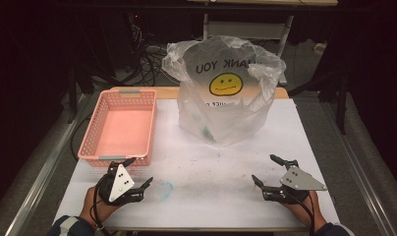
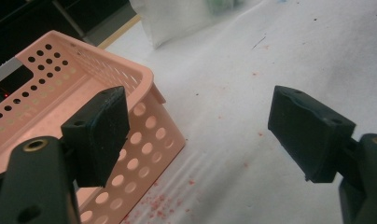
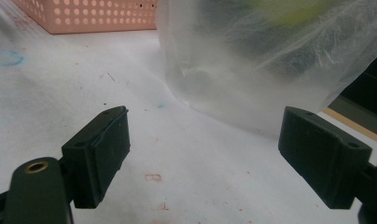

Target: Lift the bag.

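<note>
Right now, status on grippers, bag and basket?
Left gripper open, right gripper open, both empty. Plastic bag upright, untouched. Pink basket empty. Nothing in the way.

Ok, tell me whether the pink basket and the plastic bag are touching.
Apart. The high view shows a strip of bare white table between the pink basket and the plastic bag; the right gripper view shows the same gap.

a broad bare stretch of the surface [image 1: 211, 167] lay open between the left tool [image 1: 137, 173] and the right tool [image 1: 265, 171], both with jaws spread and nothing between them. just beside the left tool, the pink basket [image 1: 119, 125] blocked the way forward. the clear plastic bag [image 1: 226, 93] stood upright at mid-surface, ahead of the right tool with free room before it. a lane ran between basket and bag.
</note>
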`<state>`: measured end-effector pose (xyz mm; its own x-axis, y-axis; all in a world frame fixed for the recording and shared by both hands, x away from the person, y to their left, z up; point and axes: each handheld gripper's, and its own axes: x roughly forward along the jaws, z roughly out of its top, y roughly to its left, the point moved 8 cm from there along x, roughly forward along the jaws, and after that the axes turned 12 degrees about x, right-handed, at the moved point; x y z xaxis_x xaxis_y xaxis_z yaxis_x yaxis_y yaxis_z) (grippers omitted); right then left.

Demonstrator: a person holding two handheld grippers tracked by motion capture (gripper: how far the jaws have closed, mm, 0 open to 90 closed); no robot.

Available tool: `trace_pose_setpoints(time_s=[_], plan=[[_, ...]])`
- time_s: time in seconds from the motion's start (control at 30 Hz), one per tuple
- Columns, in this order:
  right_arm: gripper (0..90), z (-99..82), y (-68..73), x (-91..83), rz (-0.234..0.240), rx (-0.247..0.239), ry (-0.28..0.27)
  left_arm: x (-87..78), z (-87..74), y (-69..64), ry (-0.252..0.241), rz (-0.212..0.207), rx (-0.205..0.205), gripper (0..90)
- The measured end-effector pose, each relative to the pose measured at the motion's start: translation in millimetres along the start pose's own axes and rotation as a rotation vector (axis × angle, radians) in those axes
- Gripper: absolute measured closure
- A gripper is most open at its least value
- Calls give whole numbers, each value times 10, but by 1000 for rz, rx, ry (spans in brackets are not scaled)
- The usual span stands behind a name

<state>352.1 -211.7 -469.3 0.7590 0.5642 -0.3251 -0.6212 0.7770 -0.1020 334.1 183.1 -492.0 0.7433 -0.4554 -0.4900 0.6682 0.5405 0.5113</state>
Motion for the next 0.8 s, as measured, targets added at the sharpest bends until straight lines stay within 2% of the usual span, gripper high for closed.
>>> trace_pose_setpoints(time_s=[0.8], plan=[[171, -5, 20, -4, 8, -7, 8, 8, 24, -3, -9, -13, -2, 201]])
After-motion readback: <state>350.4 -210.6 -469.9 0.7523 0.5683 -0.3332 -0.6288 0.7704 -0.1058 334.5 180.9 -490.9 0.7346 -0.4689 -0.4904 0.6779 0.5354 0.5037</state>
